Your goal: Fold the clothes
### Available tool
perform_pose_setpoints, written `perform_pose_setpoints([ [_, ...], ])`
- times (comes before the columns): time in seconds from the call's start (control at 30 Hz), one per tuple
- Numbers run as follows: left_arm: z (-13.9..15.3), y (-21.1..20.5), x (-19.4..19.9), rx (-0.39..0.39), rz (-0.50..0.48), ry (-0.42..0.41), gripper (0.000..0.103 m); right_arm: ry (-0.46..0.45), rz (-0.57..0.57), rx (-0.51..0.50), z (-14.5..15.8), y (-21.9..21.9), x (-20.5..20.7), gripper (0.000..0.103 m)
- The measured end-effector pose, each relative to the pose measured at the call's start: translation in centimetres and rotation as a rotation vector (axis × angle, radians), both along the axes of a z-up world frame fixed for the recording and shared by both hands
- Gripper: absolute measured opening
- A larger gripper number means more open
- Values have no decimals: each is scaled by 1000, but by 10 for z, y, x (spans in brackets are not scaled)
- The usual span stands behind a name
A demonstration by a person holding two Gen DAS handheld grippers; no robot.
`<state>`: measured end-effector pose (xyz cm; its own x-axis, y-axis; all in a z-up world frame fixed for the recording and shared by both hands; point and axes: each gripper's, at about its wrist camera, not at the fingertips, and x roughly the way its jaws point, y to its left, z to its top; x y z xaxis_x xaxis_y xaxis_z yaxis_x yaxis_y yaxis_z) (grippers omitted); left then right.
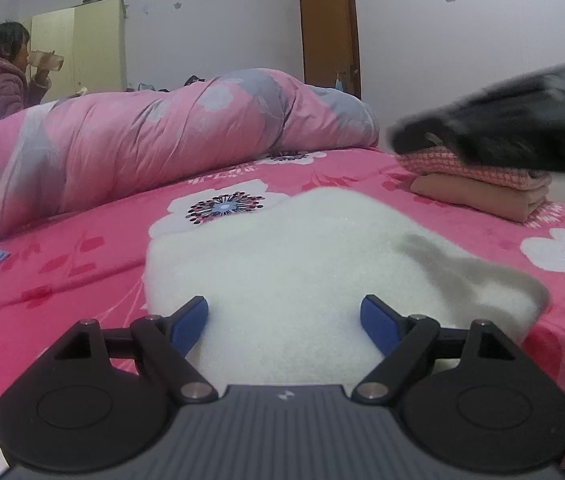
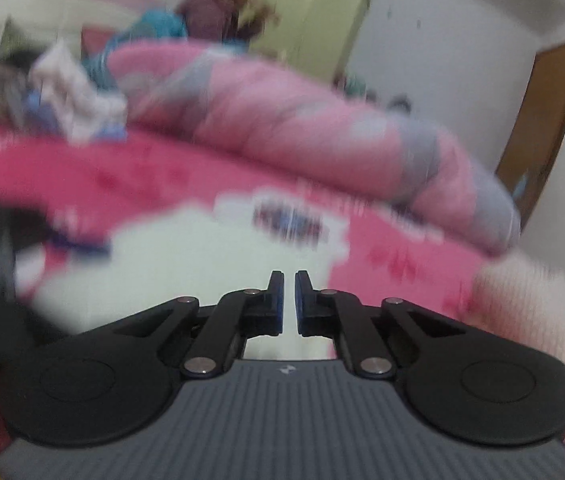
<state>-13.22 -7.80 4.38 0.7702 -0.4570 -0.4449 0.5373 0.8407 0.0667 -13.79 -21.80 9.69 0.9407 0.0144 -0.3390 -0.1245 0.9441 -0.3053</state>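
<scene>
A white fleecy garment (image 1: pixel 282 248) lies folded on the pink flowered bedsheet (image 1: pixel 82 264). My left gripper (image 1: pixel 284 312) hangs low over its near edge, open, its blue pads wide apart and empty. The blurred dark body of my right gripper (image 1: pixel 514 120) crosses the upper right, in front of a folded stack (image 1: pixel 482 188) with a pink checked piece on a tan one. In the blurred right wrist view my right gripper (image 2: pixel 289 292) is shut with nothing between its pads, above the white garment (image 2: pixel 186 256). The stack (image 2: pixel 522 296) shows pale at the right.
A rolled pink and grey quilt (image 1: pixel 162 140) lies across the back of the bed. A person in a purple jacket (image 1: pixel 2 76) sits beyond it, drinking. Loose clothes (image 2: pixel 70 88) are piled at the far left. A brown door (image 1: pixel 328 28) and a wardrobe (image 1: pixel 82 48) stand behind.
</scene>
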Motion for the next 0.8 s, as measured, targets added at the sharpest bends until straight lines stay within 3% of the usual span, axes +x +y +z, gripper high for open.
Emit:
perform_pose_setpoints([
  [0.07, 0, 1, 0, -5, -5, 1, 83, 43, 16, 34, -11, -7, 22, 5],
  [0.13, -2, 2, 0, -11, -35, 1, 84, 149, 4, 40, -45, -18, 41, 2],
  [0.2, -3, 3, 0, -14, -41, -6, 84, 178, -23, 89, -68, -37, 46, 0],
  [0.27, -4, 5, 0, -24, -39, -3, 85, 216, -37, 218, -53, -51, 50, 0],
  [0.37, -5, 6, 1, -33, -40, -2, 86, 220, -33, 154, -30, -45, 58, 2],
  [0.47, -7, 5, -1, -35, -34, -12, 87, 169, -16, 173, -10, -39, 75, 2],
  [0.57, -8, 5, -1, -40, -37, -14, 87, 178, -16, 211, -22, -43, 99, 3],
  [0.63, -8, 5, -1, -38, -53, -15, 88, 255, -60, 175, -65, -47, 119, 1],
  [0.67, -8, 5, -2, -38, -52, -22, 88, 235, -52, 190, -74, -51, 116, 0],
  [0.73, -9, 8, -1, -52, -50, -17, 88, 257, -58, 228, -62, -55, 116, 0],
  [0.8, -9, 9, -1, -56, -53, -16, 88, 289, -49, 163, -51, -47, 122, 1],
])
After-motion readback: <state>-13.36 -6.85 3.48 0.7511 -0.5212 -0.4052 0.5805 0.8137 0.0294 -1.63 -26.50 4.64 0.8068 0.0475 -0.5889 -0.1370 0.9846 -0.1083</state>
